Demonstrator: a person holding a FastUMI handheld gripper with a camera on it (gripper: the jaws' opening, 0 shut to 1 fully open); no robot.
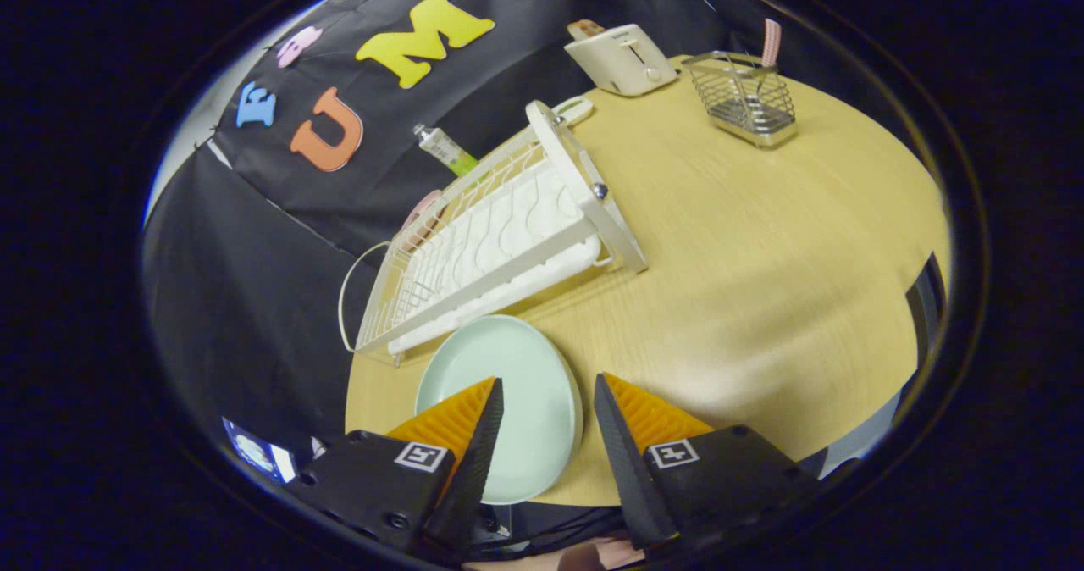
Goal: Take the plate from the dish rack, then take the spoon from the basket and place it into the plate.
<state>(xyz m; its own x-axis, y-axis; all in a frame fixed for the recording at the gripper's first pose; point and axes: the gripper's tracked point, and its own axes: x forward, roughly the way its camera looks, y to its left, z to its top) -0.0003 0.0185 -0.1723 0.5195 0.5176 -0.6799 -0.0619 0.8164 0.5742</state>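
A pale green plate (525, 393) lies flat on the wooden table (762, 283), just in front of the white dish rack (500, 241). My gripper (549, 383) is open above the plate's near part, one finger over the plate, the other beside its rim; nothing is held. Far beyond the fingers stands a wire basket (745, 101) with a pink-handled spoon (771, 44) sticking up out of it.
A cream toaster (622, 58) stands beside the basket at the table's far side. A tube (445, 149) and a pinkish object (421, 213) lie behind the rack. The table's near edge runs just under the fingers.
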